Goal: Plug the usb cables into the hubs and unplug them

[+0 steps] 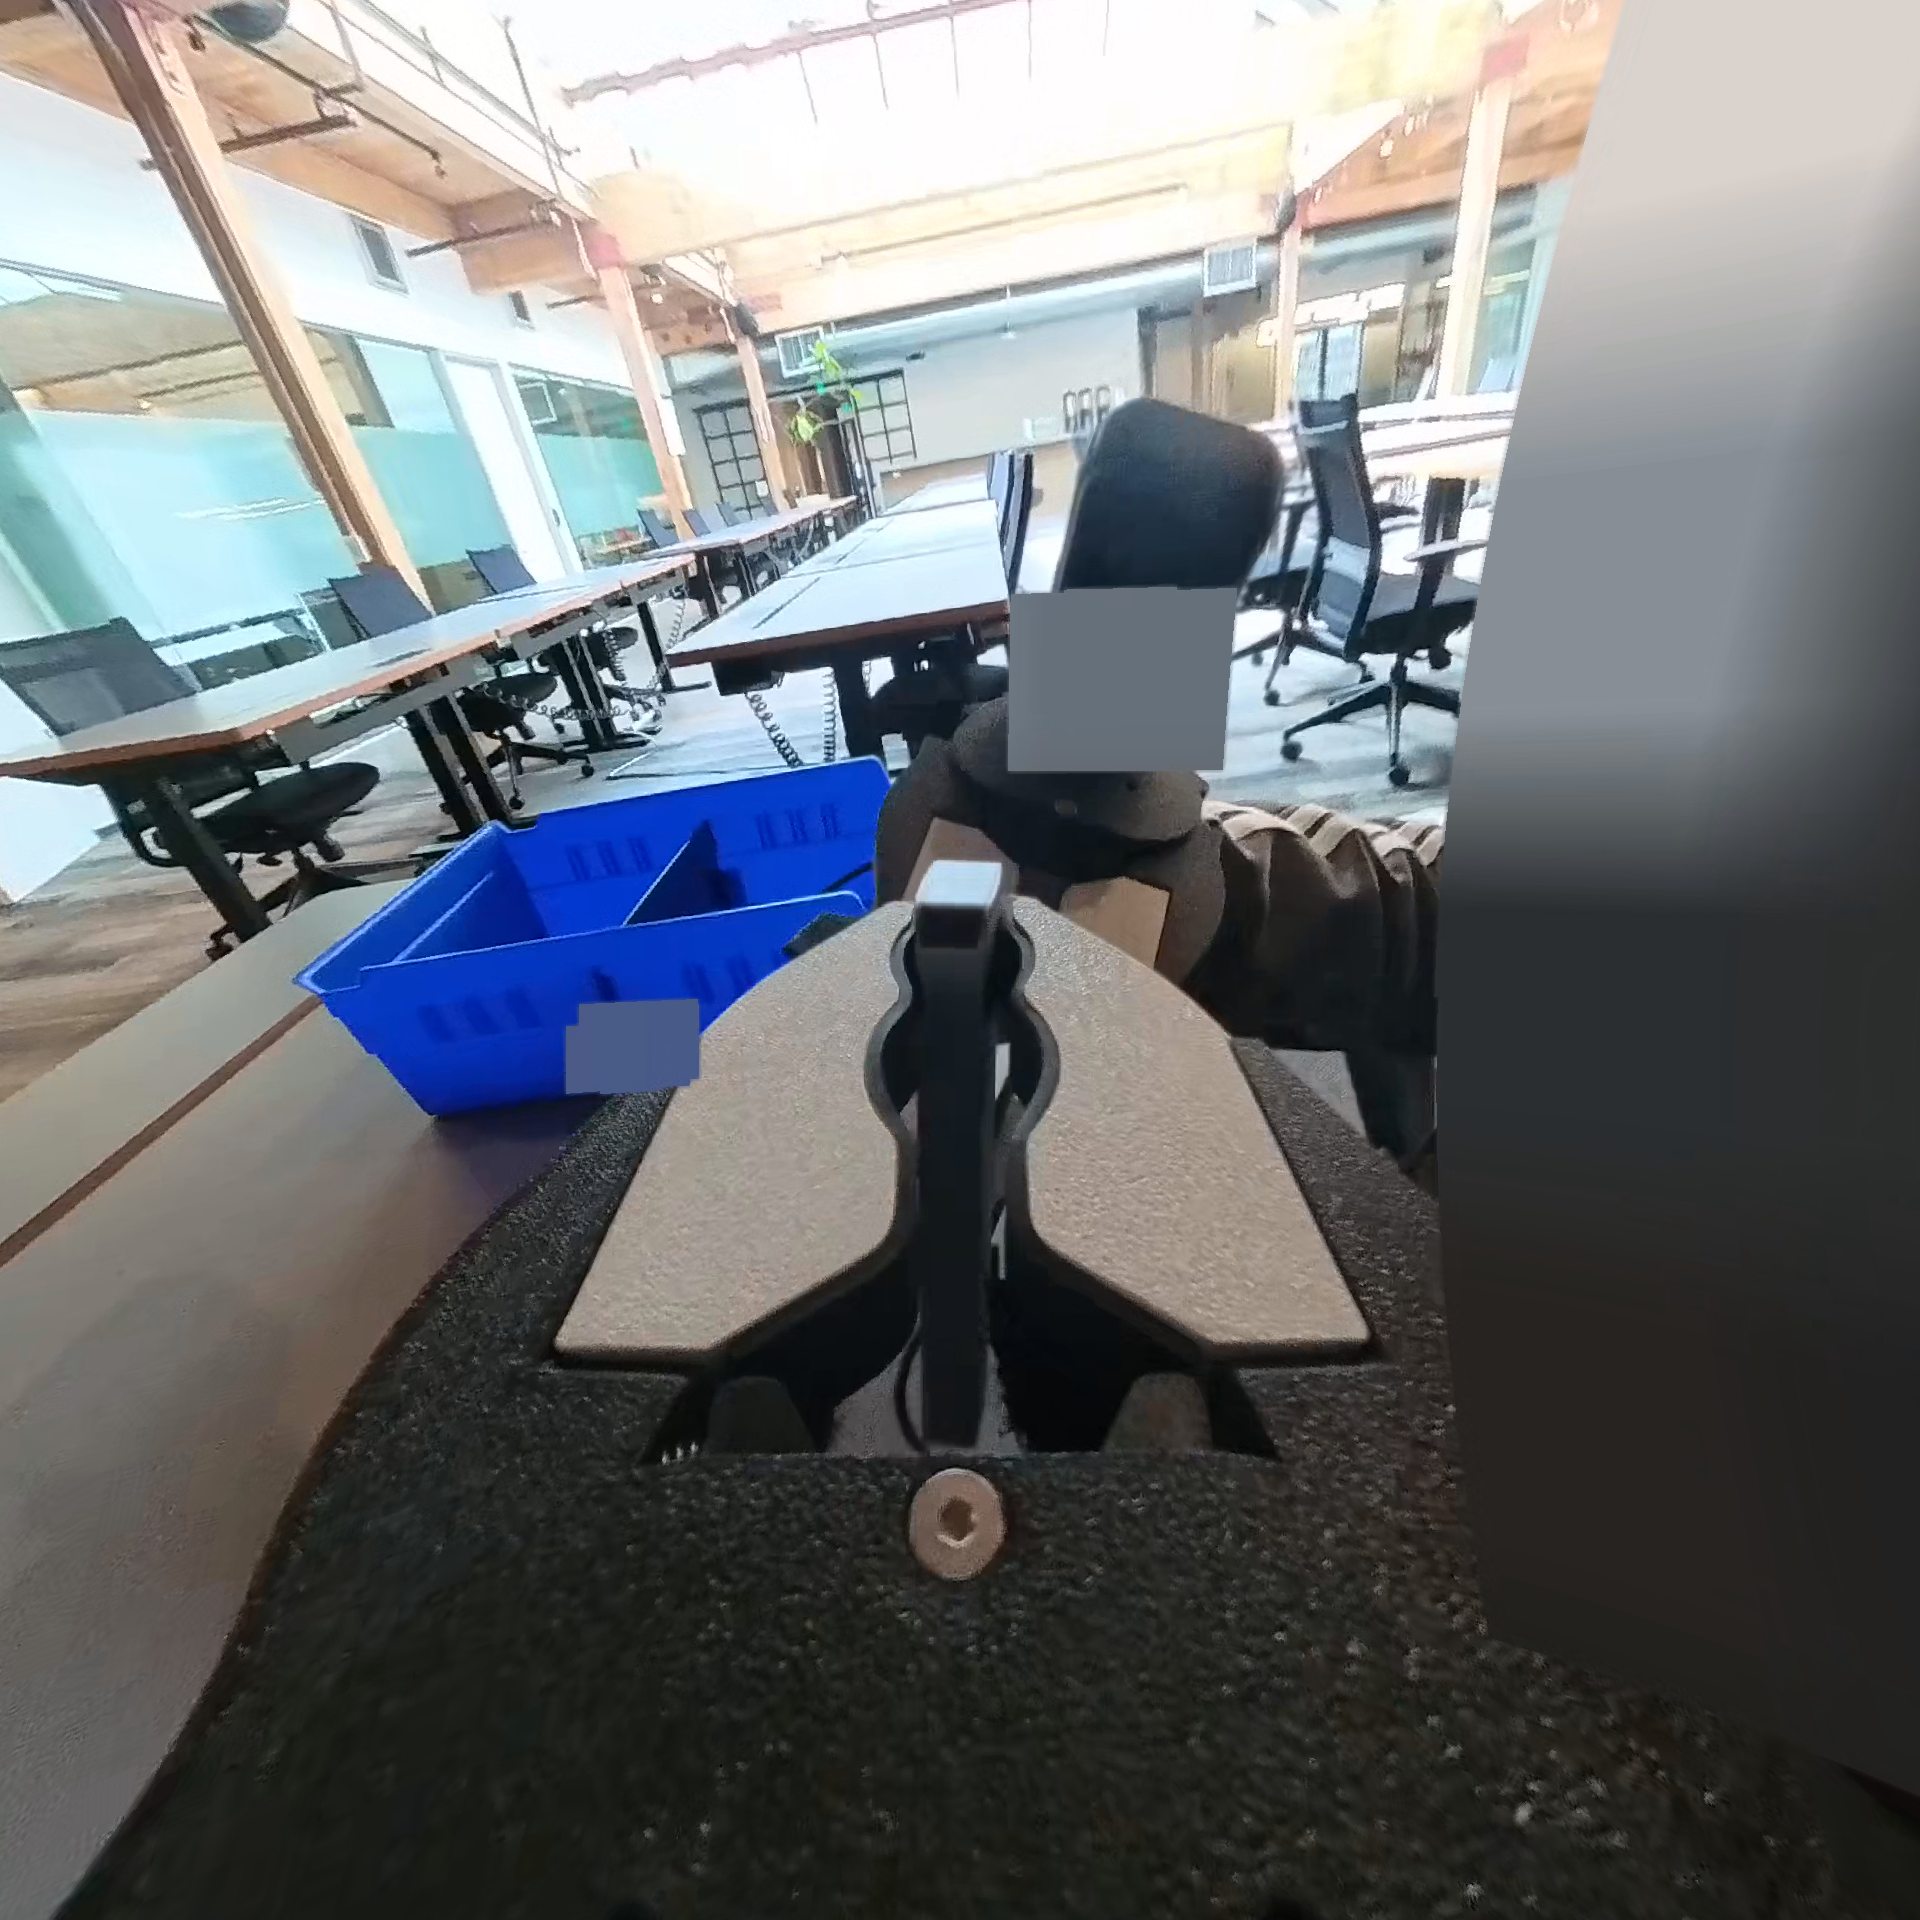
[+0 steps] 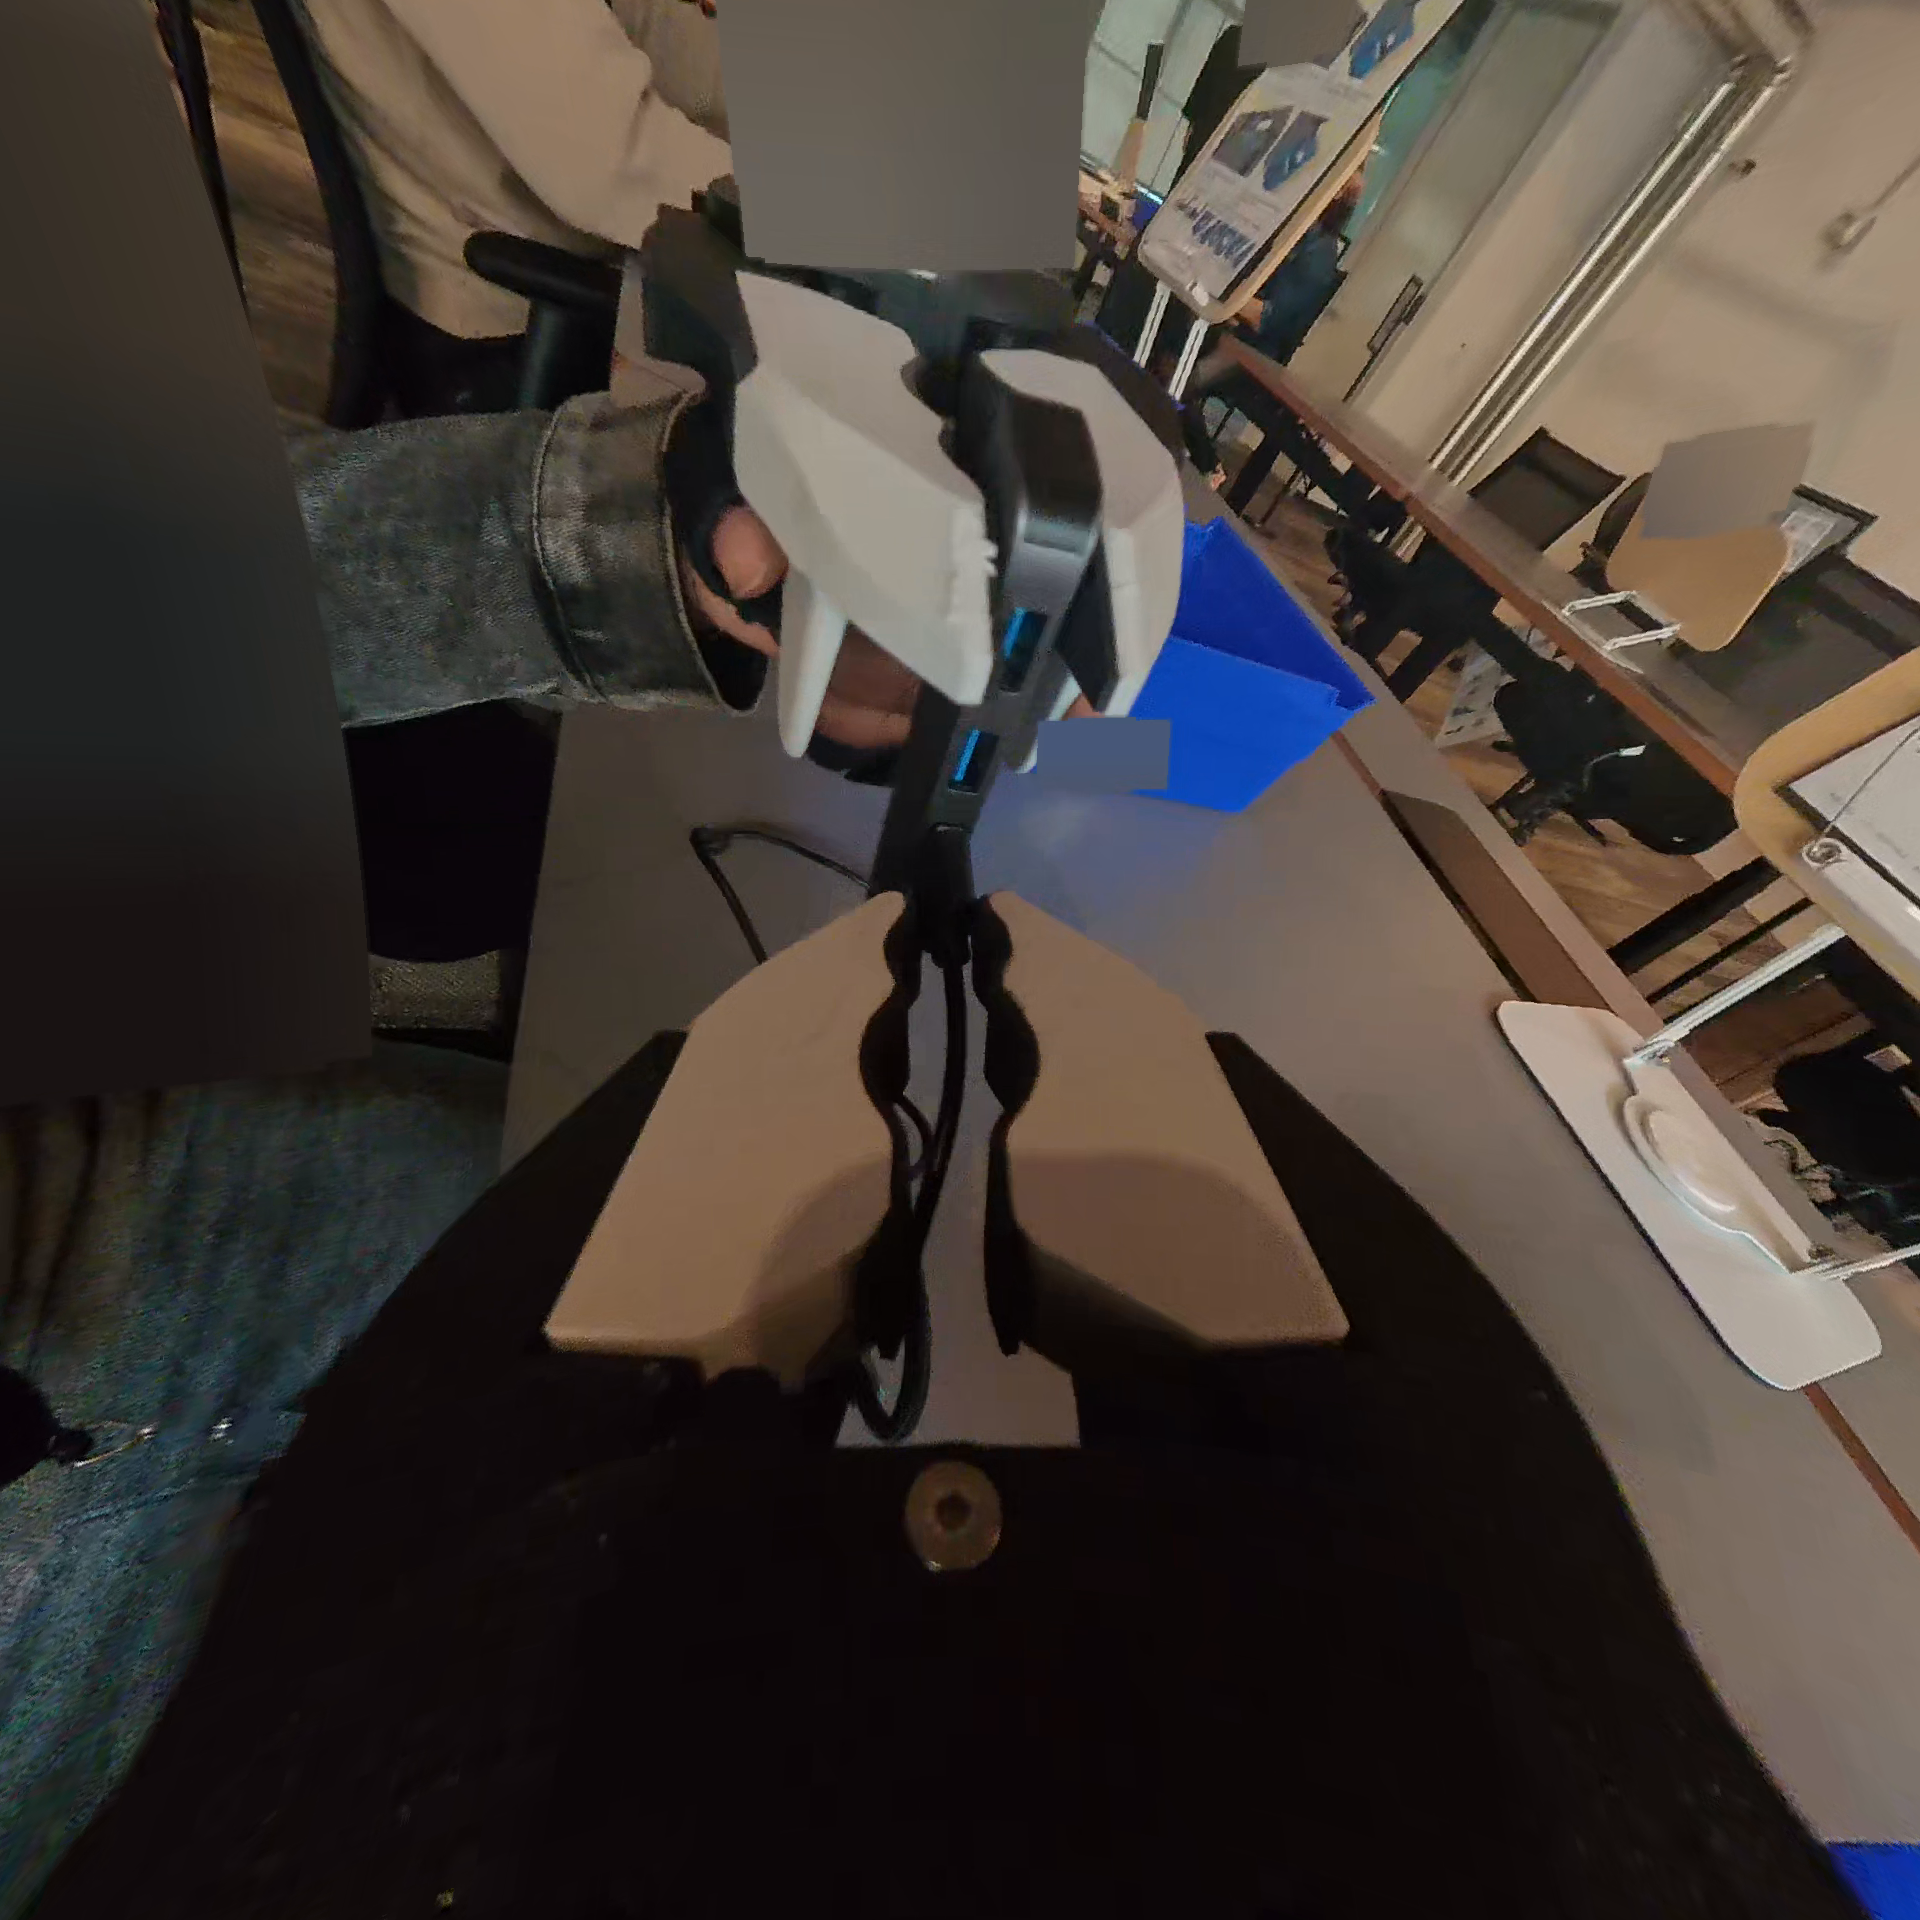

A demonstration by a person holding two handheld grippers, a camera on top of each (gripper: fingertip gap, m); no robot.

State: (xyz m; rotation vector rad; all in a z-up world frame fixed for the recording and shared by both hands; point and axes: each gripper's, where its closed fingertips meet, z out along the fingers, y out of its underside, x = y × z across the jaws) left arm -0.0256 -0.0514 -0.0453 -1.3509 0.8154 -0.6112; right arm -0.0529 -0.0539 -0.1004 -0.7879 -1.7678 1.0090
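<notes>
In the left wrist view my left gripper [image 1: 961, 914] is shut on a dark slim USB hub [image 1: 951, 1143], held edge-on between the grey fingers. In the right wrist view the hub [image 2: 1039, 520] hangs from the left gripper [image 2: 1023, 686] above the table, and its blue ports [image 2: 1023, 634] face me. My right gripper [image 2: 940, 909] is shut on a black USB cable [image 2: 935, 1091]. The cable's plug [image 2: 943, 847] meets the hub's near end. I cannot tell how deep it sits.
A blue divided bin [image 1: 582, 966] stands on the dark table [image 1: 156, 1247], behind the hub in the right wrist view [image 2: 1236, 707]. A grey panel [image 1: 1714, 831] rises close on the right. A white stand base [image 2: 1683, 1195] lies at the table's right edge. A person sits beyond. The grippers' ends are close to 5 centimeters from one another.
</notes>
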